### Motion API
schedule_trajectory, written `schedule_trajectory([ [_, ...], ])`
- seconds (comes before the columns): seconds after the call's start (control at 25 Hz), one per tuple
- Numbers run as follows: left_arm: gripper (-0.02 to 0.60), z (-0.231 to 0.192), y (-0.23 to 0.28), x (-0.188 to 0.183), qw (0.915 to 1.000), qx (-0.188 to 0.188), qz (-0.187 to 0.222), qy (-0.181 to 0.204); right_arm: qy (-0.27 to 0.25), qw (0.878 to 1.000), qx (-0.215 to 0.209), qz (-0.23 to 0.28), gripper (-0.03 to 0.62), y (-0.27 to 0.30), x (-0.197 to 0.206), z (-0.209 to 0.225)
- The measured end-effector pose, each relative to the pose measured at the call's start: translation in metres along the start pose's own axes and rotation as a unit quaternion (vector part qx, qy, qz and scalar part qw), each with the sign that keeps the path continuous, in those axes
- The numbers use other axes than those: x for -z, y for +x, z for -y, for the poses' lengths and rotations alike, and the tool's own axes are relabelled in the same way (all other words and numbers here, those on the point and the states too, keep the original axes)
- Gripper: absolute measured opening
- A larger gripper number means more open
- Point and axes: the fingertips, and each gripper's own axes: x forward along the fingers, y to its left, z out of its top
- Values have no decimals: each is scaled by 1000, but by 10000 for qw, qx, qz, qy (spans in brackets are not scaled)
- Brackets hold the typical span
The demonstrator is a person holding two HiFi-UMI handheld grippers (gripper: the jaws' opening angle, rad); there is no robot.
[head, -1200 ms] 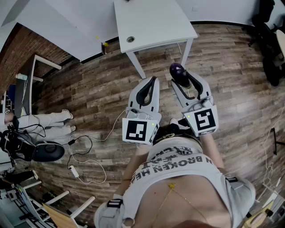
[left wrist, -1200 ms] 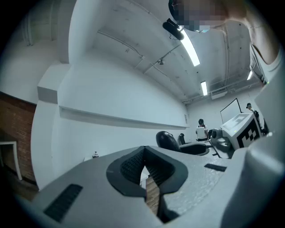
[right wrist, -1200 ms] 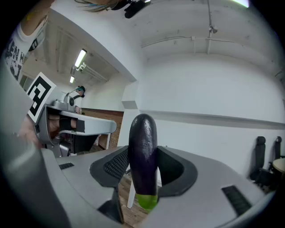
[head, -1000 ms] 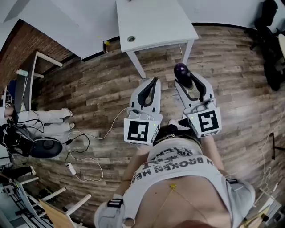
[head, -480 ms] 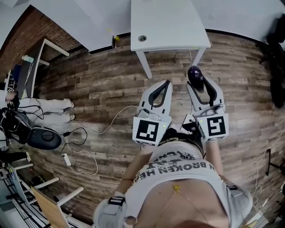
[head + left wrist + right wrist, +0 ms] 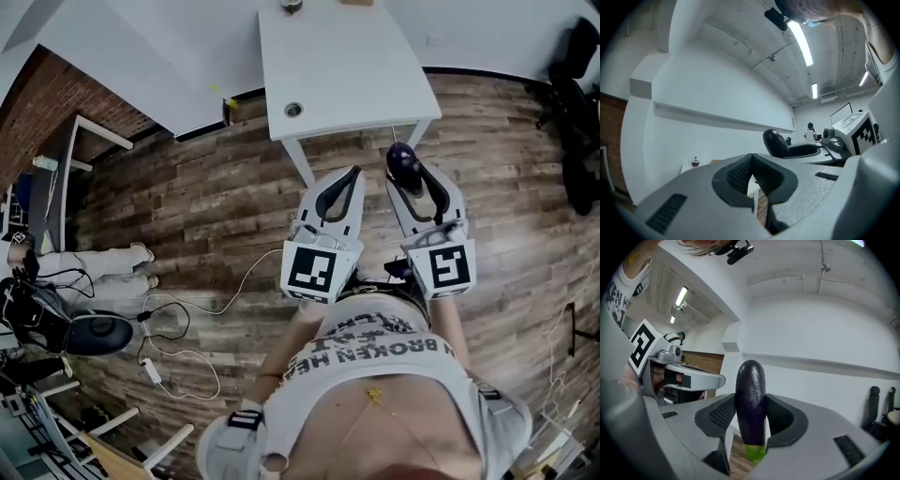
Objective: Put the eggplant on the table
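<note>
Both grippers are nearer the white table point(image 6: 375, 84) than before. Right gripper point(image 6: 406, 172) pinches the eggplant point(image 6: 402, 157) upright, just short of the table's near edge. Left gripper point(image 6: 351, 178) is pressed together, empty. Best carry level over the tabletop, lower, then release.
</note>
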Motion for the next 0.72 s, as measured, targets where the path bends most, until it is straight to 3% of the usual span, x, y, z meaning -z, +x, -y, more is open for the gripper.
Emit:
schedule_trajectory([
  [0.52, 5, -105, 34, 5, 9998, 182, -94, -61, -36, 10000, -12, -88, 198, 115, -7, -19],
  [0.72, 4, -116, 34, 10, 9995, 272, -133, -48, -61, 9999, 32, -138, 198, 125, -4, -27],
])
